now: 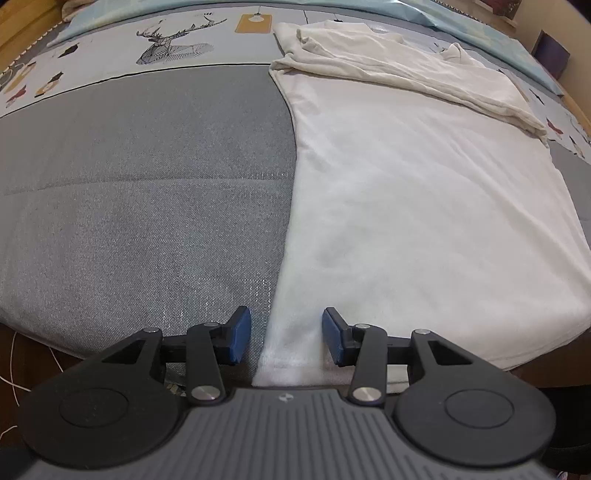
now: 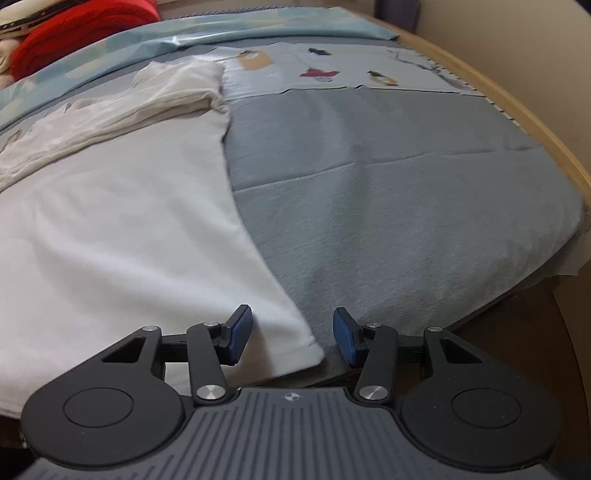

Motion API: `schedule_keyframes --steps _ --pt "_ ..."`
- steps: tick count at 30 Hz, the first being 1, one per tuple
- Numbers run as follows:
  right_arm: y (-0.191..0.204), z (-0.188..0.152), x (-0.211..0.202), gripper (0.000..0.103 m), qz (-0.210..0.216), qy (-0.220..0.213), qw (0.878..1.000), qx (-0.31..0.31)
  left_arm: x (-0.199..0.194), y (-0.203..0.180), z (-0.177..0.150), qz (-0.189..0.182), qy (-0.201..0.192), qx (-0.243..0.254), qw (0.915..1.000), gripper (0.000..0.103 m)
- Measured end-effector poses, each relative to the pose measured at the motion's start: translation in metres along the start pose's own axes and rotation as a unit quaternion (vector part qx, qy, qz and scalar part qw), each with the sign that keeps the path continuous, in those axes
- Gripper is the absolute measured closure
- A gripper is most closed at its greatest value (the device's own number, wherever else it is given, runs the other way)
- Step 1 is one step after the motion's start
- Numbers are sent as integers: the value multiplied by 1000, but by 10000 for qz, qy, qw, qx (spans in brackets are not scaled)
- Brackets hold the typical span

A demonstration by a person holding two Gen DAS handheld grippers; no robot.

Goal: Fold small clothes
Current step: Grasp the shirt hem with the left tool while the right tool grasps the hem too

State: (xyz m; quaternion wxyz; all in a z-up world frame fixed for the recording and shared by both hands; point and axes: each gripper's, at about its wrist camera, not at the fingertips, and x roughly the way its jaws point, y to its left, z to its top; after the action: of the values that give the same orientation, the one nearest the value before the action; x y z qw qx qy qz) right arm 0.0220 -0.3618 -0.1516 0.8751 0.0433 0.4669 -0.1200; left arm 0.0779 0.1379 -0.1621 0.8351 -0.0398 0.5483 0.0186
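A white T-shirt (image 1: 406, 192) lies flat on the grey bed cover (image 1: 147, 184), its far end folded over in a creased band (image 1: 388, 66). My left gripper (image 1: 286, 334) is open and straddles the shirt's near left edge; the cloth lies between the blue pads (image 1: 240, 332) without being pinched. In the right wrist view the same shirt (image 2: 110, 229) fills the left half. There my right gripper (image 2: 291, 334) is open around the shirt's near right corner (image 2: 306, 350), its pads (image 2: 345, 334) clear of the cloth.
A printed sheet with a deer drawing (image 1: 170, 40) and a light blue blanket (image 2: 221, 26) lie beyond the shirt. A red cloth (image 2: 74, 29) sits at the far left. The wooden bed frame (image 2: 535, 122) curves along the right; a white cable (image 1: 14, 369) hangs below the near edge.
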Motion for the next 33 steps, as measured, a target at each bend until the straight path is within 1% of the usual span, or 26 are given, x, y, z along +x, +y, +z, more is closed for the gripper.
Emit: schedule_keyframes --steps 2,3,4,6,8,11,13,17,18,20,22,24,27,29,30,31,33 --pt "-2 0 1 53 22 18 10000 57 -1 -1 0 -49 -21 32 10000 68" --pt "-2 0 3 53 31 59 10000 56 -2 -2 -1 -76 -46 96 9999 83" --pt "-1 0 4 53 -5 78 10000 30 -3 -4 0 -75 -70 170 9998 88" --pt "-1 -1 5 53 -34 102 9999 9 -6 -6 -1 -99 -115 255 9996 92" --pt "-1 0 5 53 -27 84 10000 16 -8 -6 -1 -153 -120 230 9995 92" --pt "-1 -1 5 53 60 129 9999 40 -6 -3 0 -217 -3 90 9997 89" --pt "1 -2 7 53 115 223 9997 -4 -5 -3 -1 -155 42 93 9998 85" --pt "5 -5 10 53 112 336 9993 -127 -3 -4 -3 -121 23 194 9997 85" --pt "5 -5 10 53 131 346 9992 -125 -2 -6 -3 -105 16 251 9996 86" --pt "5 -5 10 54 199 357 9991 -123 -3 -8 -4 -120 -35 378 9992 94" --pt "6 -6 9 62 282 349 9989 -132 -6 -9 -6 -133 -128 465 9987 97" --pt "4 -5 6 98 378 331 9987 -83 -14 -8 -6 -174 -247 460 9985 98" --pt "-7 -2 -7 98 550 27 9982 231 -23 0 -6 -311 -351 229 9986 97" --pt "-12 0 -10 98 638 -60 9972 392 -23 4 -5 -428 -283 81 9987 96" --pt "-13 -1 -9 98 663 -11 9969 425 -20 6 -5 -471 -190 31 9987 93" --pt "-13 -1 -7 98 656 85 9969 415 -17 8 -4 -489 -75 -22 9988 87" --pt "-12 -2 0 95 568 300 9972 396 -9 11 -4 -423 114 -152 9989 86"
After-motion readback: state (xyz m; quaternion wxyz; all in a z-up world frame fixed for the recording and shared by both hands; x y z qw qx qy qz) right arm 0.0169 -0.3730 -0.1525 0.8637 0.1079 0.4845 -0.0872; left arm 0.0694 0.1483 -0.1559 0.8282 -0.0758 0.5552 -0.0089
